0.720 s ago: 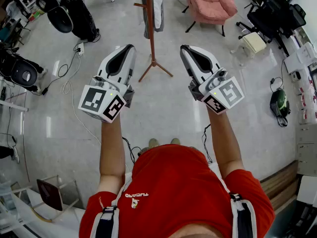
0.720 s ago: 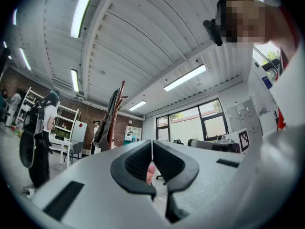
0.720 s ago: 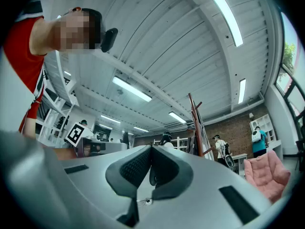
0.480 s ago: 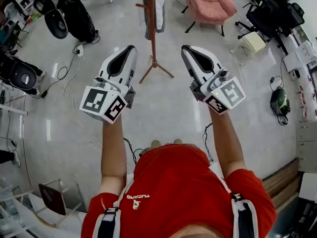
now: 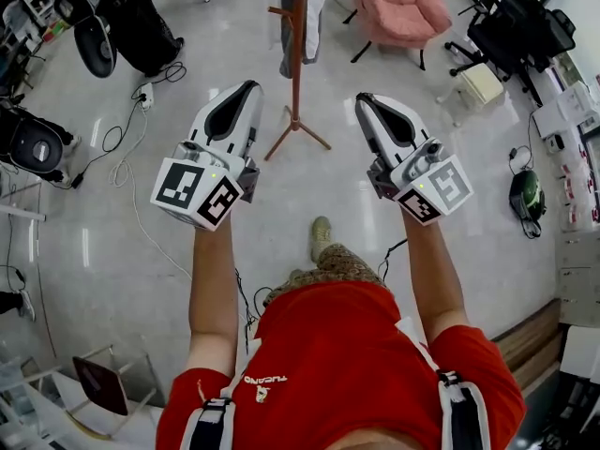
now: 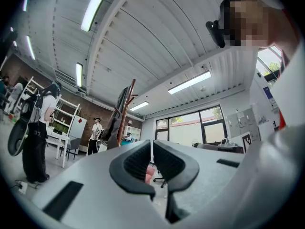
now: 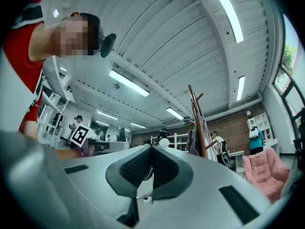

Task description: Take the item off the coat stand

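Left gripper (image 5: pixel 246 88) and right gripper (image 5: pixel 365 102): fingers together, nothing in them, both aimed at the coat stand (image 5: pixel 296 54) for the approach. Garment (image 5: pixel 316 24) hangs up there, well apart from me.

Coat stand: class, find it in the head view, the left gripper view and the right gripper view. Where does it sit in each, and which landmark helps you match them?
Head view: the coat stand is at top centre.
Left gripper view: it is left of centre, before the brick wall.
Right gripper view: it is right of centre.
Landmark: the pink armchair is right of it in the head and right gripper views.
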Motion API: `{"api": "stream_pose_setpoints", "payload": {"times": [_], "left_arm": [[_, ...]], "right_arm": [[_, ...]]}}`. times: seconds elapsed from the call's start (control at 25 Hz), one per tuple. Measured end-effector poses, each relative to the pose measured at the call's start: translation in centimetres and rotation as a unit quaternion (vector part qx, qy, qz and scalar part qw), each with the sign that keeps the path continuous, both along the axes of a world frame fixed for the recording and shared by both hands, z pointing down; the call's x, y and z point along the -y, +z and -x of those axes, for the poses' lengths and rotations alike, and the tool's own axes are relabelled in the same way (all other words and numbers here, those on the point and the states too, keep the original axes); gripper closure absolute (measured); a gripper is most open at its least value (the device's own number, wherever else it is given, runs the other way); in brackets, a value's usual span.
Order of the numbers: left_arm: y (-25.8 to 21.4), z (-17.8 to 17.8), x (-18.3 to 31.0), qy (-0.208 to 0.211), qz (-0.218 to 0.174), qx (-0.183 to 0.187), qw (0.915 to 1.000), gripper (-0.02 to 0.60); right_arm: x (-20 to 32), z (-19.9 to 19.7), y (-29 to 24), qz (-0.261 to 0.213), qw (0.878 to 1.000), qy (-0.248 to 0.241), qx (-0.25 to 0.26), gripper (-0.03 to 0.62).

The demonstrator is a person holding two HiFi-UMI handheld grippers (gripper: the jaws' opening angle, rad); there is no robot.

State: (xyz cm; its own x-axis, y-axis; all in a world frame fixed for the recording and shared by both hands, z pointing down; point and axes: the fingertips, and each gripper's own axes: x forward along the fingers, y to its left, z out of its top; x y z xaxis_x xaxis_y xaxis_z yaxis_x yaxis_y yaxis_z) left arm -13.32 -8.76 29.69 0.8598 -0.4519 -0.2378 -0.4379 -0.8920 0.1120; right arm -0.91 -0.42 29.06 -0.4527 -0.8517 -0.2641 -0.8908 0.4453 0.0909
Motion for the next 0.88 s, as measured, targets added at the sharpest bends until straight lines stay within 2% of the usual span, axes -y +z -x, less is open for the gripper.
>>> {"api": "stream_pose_setpoints", "payload": {"times": [0.16,0.44,0.88], "left_arm": [[-0.6,-0.2,3.4,-0.004,0.002,-0.007,1.0,0.561],[-2.7,-3.4,10.3,-0.012,-0.011,0.001,0.9999,0.5],[-6.8,-11.4,23.7,-0.03,-0.025,0.001,0.9992,0.404]], "right_arm": [[2.9,-0.6,0.1,-0.005,1.0,-0.009,0.004,0.569],[9.6,-4.8,-1.3,-0.031,0.999,-0.027,0.015,0.569],[18.9,-13.0,-2.5,-0.051,0.997,-0.062,0.012,0.569]]}}
